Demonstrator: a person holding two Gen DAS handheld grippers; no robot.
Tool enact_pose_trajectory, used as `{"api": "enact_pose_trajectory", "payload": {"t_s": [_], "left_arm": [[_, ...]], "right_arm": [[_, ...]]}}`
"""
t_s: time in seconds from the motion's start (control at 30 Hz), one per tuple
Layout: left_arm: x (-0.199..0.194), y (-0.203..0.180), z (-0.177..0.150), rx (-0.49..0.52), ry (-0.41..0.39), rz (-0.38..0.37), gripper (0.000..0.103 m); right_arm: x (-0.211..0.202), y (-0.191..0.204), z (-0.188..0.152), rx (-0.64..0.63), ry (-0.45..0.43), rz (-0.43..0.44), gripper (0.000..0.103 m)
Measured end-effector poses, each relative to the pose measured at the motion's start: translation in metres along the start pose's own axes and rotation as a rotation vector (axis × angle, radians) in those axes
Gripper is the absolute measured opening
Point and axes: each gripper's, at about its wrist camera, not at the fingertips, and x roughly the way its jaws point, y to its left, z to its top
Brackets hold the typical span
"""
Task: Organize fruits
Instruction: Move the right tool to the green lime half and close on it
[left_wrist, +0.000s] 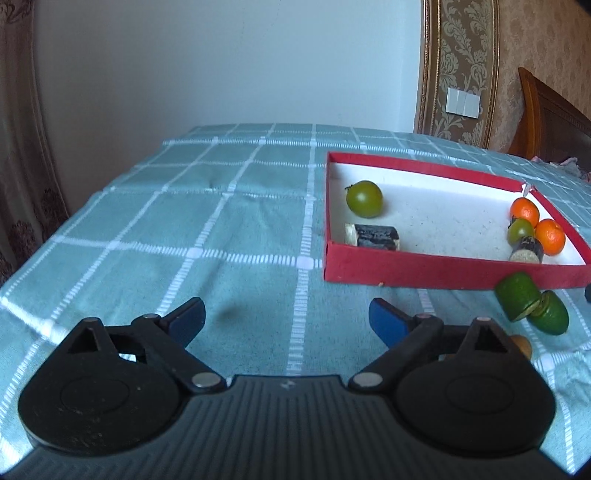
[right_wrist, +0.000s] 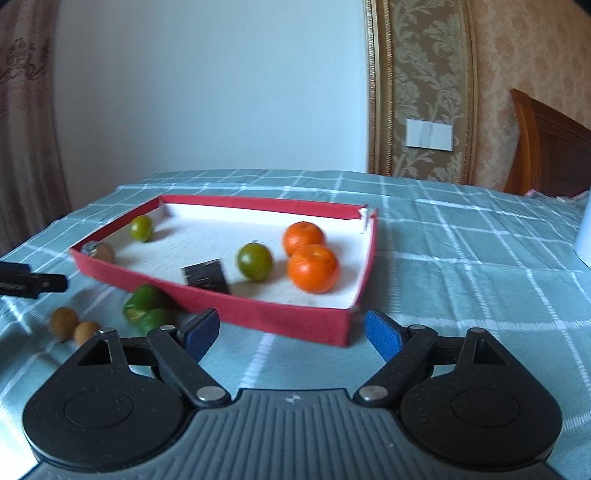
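Holding both tools low over the bench (left_wrist: 229, 229), we see the left tool (left_wrist: 286, 315) with its fingers spread wide and nothing between them, only checked green cloth (right_wrist: 480, 258) under it. The right tool (right_wrist: 291, 326) is likewise spread apart and empty, its fingers just short of the near wall of the red tray (right_wrist: 280, 317). Inside the tray: two oranges (right_wrist: 313, 267) touching each other near the right wall, a green fruit (right_wrist: 255, 262) just beside them, and a dark block (right_wrist: 205, 276) against the near wall next to that fruit. A second green fruit (left_wrist: 364, 198) sits toward the tray's far left corner, with a dark cylinder (left_wrist: 373, 237) lying on its side near it by the left wall. Outside the tray, on the cloth by its near wall, lies a green fruit cut in two (left_wrist: 532, 308), the halves touching. Two small brown fruits (right_wrist: 74, 326) rest together on the cloth, near the cut one. The right wrist view is blurred toward its left side. A white thing shows at that view's right edge; we cannot tell what it is.
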Motion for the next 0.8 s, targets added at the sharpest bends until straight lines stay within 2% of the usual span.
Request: {"api": "enact_pose_trajectory", "payload": {"t_s": [0.07, 0.17, 0.23, 0.33, 0.37, 0.43, 0.47, 0.7, 0.77, 0.8], "left_arm": [[0.005, 0.003, 0.000, -0.014, 0.030, -0.009, 0.096], [0.005, 0.005, -0.001, -0.025, 0.030, -0.019, 0.099], [0.006, 0.004, -0.001, -0.017, 0.035, -0.022, 0.103], [0.009, -0.002, 0.000, 0.009, 0.049, -0.006, 0.103], [0.009, -0.001, -0.001, 0.008, 0.049, -0.007, 0.103], [0.008, 0.000, -0.001, 0.000, 0.046, -0.013, 0.103], [0.008, 0.000, 0.000, -0.004, 0.045, -0.016, 0.103], [0.008, 0.000, -0.001, 0.002, 0.047, -0.011, 0.103], [0.008, 0.000, -0.001, 0.003, 0.047, -0.010, 0.103], [0.008, 0.000, -0.001, 0.002, 0.047, -0.011, 0.103]], "right_arm": [[-0.003, 0.012, -0.001, -0.031, -0.003, 0.023, 0.086], [0.000, 0.026, -0.002, -0.066, 0.022, 0.059, 0.086], [0.002, 0.031, -0.001, -0.063, 0.032, 0.085, 0.086], [0.006, 0.039, 0.000, -0.073, 0.048, 0.105, 0.083], [0.008, 0.041, 0.000, -0.079, 0.055, 0.108, 0.079], [0.012, 0.046, 0.001, -0.092, 0.067, 0.119, 0.061], [0.015, 0.048, 0.002, -0.098, 0.078, 0.122, 0.057], [0.030, 0.059, 0.006, -0.109, 0.122, 0.146, 0.053], [0.033, 0.061, 0.005, -0.115, 0.136, 0.156, 0.044], [0.032, 0.061, 0.005, -0.120, 0.134, 0.163, 0.034]]}}
